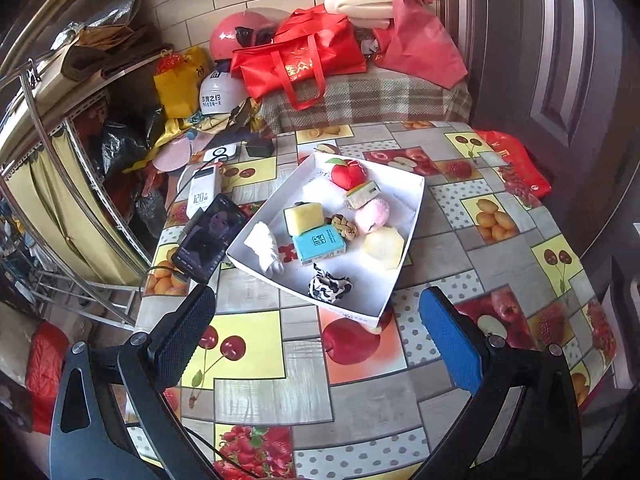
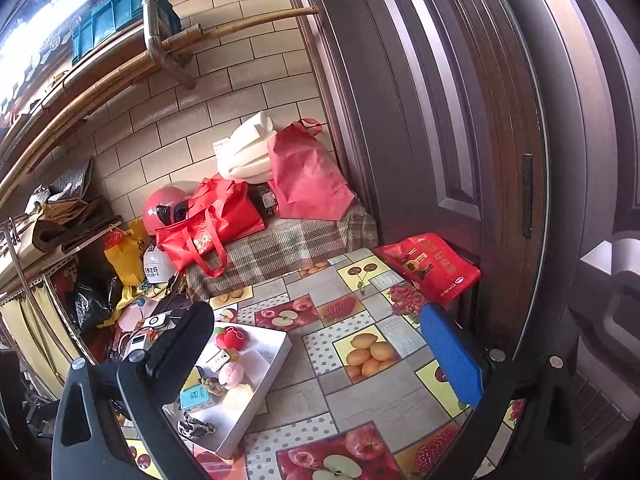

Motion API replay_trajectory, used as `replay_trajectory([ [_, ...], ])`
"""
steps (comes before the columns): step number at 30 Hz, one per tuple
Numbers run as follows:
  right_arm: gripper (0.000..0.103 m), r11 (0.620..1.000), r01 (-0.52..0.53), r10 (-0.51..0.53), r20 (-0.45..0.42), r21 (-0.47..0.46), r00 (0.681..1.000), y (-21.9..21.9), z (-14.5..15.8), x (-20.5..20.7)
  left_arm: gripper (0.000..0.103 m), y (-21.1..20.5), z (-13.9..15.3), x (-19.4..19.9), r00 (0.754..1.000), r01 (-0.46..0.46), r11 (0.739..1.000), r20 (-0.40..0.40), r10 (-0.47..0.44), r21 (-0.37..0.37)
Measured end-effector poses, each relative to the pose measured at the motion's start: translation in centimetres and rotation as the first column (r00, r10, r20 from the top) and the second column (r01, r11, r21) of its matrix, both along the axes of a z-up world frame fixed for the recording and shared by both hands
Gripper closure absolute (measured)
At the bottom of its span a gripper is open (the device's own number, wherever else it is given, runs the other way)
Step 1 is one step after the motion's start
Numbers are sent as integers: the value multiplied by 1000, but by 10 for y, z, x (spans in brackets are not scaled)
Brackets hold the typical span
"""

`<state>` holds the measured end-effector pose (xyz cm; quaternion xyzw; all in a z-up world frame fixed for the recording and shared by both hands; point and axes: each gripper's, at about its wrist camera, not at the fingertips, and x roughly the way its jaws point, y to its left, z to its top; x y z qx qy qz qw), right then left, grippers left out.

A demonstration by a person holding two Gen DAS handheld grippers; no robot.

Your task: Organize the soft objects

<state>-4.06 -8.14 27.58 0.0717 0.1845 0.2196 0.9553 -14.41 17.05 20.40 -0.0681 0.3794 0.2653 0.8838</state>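
Fruit-print tablecloth (image 1: 516, 200) under filled white tray (image 1: 416, 216)

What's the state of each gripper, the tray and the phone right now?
left gripper: open, empty, above the table short of the tray.
right gripper: open, empty, tray at its left finger.
white tray: lidless, flat on the table, soft items inside.
black-and-white scrunchie: loose in the tray's near corner.
blue tissue pack: flat, sealed as far as visible.
phone: screen lit, cable plugged in.

Sharp, daylit fisheye views, bowed edges, window (image 2: 36, 40) glare upper left
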Motion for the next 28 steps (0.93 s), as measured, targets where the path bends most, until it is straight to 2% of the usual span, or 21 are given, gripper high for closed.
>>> replay_trajectory([
  [8,0,1000,-1,1,18,-15,1000,5,4,-8,0,10,-4,-1,1000,-12,999,-10,12,-33],
  [28,0,1000,3,-3,18,-8,1000,-4,4,-11,0,2,-1,-1,1000,8,1000,5,-8,-21],
])
